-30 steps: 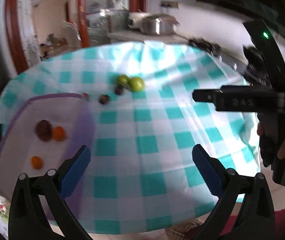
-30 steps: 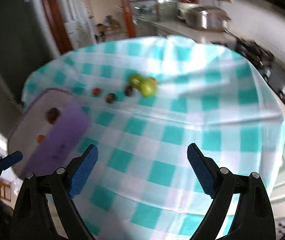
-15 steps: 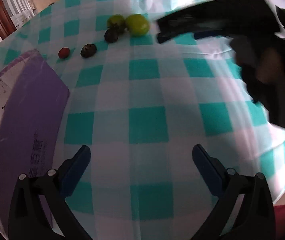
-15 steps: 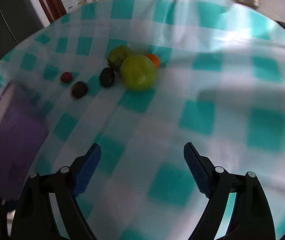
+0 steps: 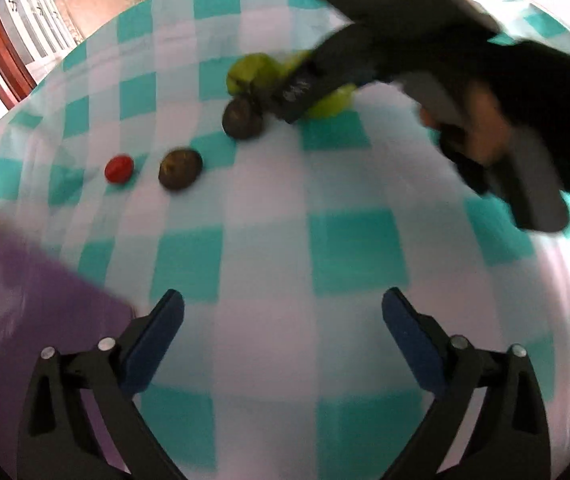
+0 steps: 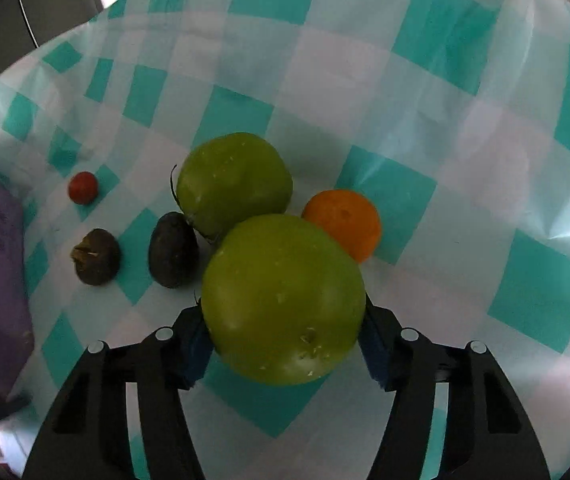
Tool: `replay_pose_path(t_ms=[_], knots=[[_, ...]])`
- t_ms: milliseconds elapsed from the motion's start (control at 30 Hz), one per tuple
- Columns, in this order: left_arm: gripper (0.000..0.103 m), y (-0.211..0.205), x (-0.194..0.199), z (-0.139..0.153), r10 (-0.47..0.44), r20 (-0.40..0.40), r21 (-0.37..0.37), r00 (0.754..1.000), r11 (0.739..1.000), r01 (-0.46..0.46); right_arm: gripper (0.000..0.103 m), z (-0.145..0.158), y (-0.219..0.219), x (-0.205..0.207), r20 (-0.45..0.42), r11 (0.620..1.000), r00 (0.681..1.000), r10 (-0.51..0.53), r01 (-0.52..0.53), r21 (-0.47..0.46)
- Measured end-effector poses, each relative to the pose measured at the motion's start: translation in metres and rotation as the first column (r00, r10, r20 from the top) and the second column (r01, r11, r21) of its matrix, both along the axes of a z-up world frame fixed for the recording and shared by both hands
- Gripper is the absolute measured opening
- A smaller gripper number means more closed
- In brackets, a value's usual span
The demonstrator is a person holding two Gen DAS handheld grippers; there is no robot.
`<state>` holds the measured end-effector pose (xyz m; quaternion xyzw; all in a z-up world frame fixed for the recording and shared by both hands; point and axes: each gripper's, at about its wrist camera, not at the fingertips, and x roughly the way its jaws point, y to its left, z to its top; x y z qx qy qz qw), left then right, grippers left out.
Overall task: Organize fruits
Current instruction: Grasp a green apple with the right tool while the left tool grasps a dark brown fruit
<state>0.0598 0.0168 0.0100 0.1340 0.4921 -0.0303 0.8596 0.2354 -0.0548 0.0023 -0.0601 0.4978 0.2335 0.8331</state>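
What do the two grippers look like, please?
The left gripper and the right gripper look alike: black skeletal plastic arms with cut-out slots and silver screw heads, ending in blue ribbed pads. From the left wrist view, the right gripper's black body shows a green light on top and faint pale lettering.

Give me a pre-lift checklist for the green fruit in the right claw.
1. Near green fruit sits between the right claw pads, jaws just closing: ok.
2. Pads firmly pressing: cannot tell.
3. Second green fruit touches it and may roll: not ok.
4. Orange fruit close behind: not ok.
5. Left claw open, empty, away from the fruit: ok.
6. Purple tray is within view: ok.
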Motion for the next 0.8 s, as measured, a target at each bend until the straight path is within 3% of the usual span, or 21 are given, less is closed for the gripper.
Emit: replay_pose_path(t_ms=[167,333,433,567,633,700,800], knots=[[0.09,0.015,0.045,-0.007,0.075,0.027,-0.016,0.997,0.997,-0.075,0.06,0.005,-0.04,-0.018,0.034,0.997,0.997,-0.071,0.07,0.035],[0.087,0.026,0.078,-0.009,0.198,0.106,0.011,0.975,0.98,-0.2,0.06,0.003,-0.084,-0.043,0.024,0.985,0.986,-0.165,0.164,0.054],[0.081,0.037,0.098,-0.01,0.289,0.129,0.008,0.949,0.956,-0.292,0.06,0.003,-0.089,-0.057,0.032,0.986,0.987,-0.157,0.155,0.053],[0.073,0.063,0.119,-0.011,0.41,0.1,-0.077,0.906,0.912,-0.404,0.06,0.004,-0.094,-0.066,0.032,0.984,0.986,-0.165,0.162,0.08],[0.061,0.073,0.126,-0.011,0.441,0.079,-0.128,0.894,0.894,-0.43,0.06,0.005,-0.094,-0.07,0.039,0.983,0.986,-0.165,0.161,0.084],[0.044,0.076,0.129,-0.009,0.435,0.058,-0.171,0.899,0.891,-0.42,0.06,0.008,-0.099,-0.075,0.043,0.982,0.985,-0.167,0.163,0.092],[0.043,0.064,0.122,-0.006,0.381,0.031,-0.192,0.924,0.91,-0.368,0.06,0.013,-0.104,-0.086,0.049,0.982,0.984,-0.174,0.169,0.087]])
